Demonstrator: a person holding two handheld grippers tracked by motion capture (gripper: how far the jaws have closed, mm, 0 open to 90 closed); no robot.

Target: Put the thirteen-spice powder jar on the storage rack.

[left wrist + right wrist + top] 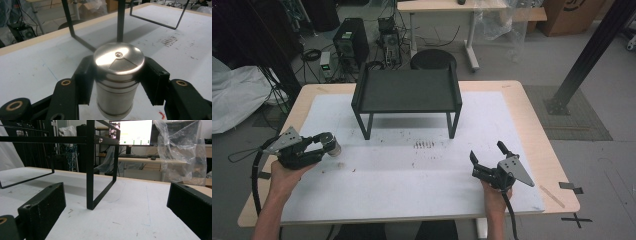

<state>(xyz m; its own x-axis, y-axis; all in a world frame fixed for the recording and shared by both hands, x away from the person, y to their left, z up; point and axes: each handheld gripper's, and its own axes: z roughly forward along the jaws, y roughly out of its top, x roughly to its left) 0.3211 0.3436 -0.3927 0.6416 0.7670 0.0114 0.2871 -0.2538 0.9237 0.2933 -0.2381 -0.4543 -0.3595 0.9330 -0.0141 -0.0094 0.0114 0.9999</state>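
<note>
Two left gripper [117,82] fingers [83,77] pinching steel canister [117,75]; right gripper [488,156] fingers [47,205] spread, empty.

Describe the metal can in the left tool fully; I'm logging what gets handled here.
The can is a small shiny steel cylinder with ridged bands round its body and a pale ring at the far end. Its flat cap bears a small round hole and a wedge-shaped mark. The left tool is shut on it, one black jaw pressing each side just below the cap. In the high view it is held near the table's left edge, above the white mat; whether it touches the mat is unclear.
</note>
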